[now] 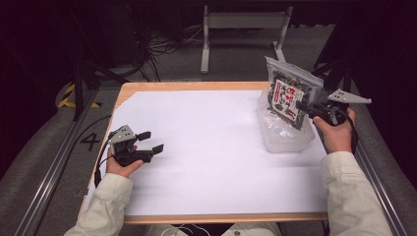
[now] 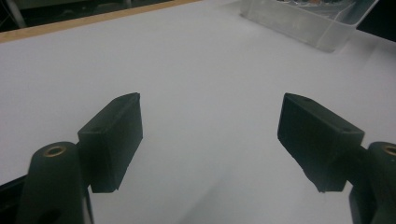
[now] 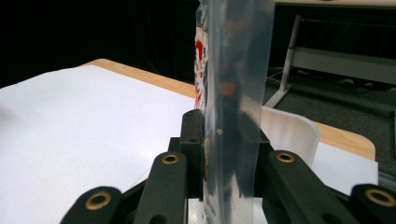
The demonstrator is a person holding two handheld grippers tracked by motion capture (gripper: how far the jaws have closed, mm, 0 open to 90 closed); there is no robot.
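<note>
A clear plastic bag [image 1: 287, 93] with a red, white and dark printed pack inside stands upright over a clear plastic container [image 1: 285, 133] at the table's right. My right gripper [image 1: 304, 105] is shut on the bag's side edge; in the right gripper view the bag [image 3: 233, 93] rises edge-on from between the jaws, which are clamped on it. My left gripper [image 1: 151, 141] rests low over the white sheet [image 1: 206, 147] at the left, open, nothing between its pads [image 2: 116, 135].
The white sheet covers most of a wooden table [image 1: 196, 86]. The container's corner [image 2: 308, 21] shows far off in the left gripper view. Beyond the table are a grey floor, cables and a white frame [image 1: 243, 22]. Metal rails run along both sides.
</note>
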